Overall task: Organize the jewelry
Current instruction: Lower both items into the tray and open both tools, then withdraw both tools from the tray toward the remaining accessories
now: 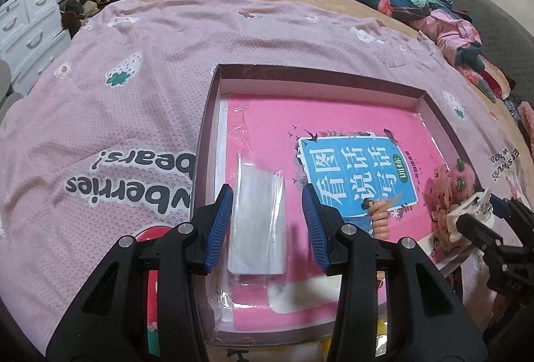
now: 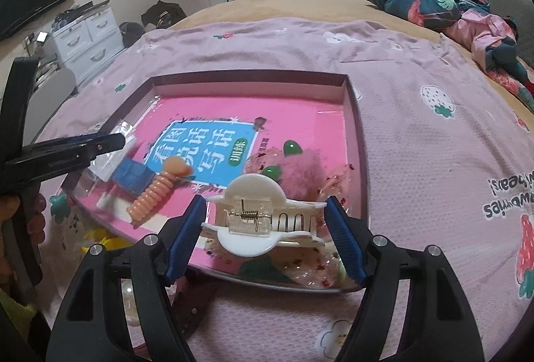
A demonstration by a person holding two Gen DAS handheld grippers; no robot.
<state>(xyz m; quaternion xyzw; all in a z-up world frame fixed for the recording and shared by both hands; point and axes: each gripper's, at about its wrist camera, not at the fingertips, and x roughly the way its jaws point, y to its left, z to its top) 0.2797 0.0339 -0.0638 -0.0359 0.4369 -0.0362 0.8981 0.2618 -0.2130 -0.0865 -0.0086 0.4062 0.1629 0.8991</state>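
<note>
Over tray (image 2: 347, 88) at 6 o'clock: right hand-held gripper (image 2: 265, 223) clamps white hair claw (image 2: 253, 221) endwise for placing; left hand-held gripper (image 1: 267, 221) part-open, straddling clear packet (image 1: 258, 221), pads apparently clear.

black plastic tool (image 1: 267, 225) arms, ribbed blue pads (image 2: 185, 240), round silver screws, triangular cut-outs in the frames
</note>
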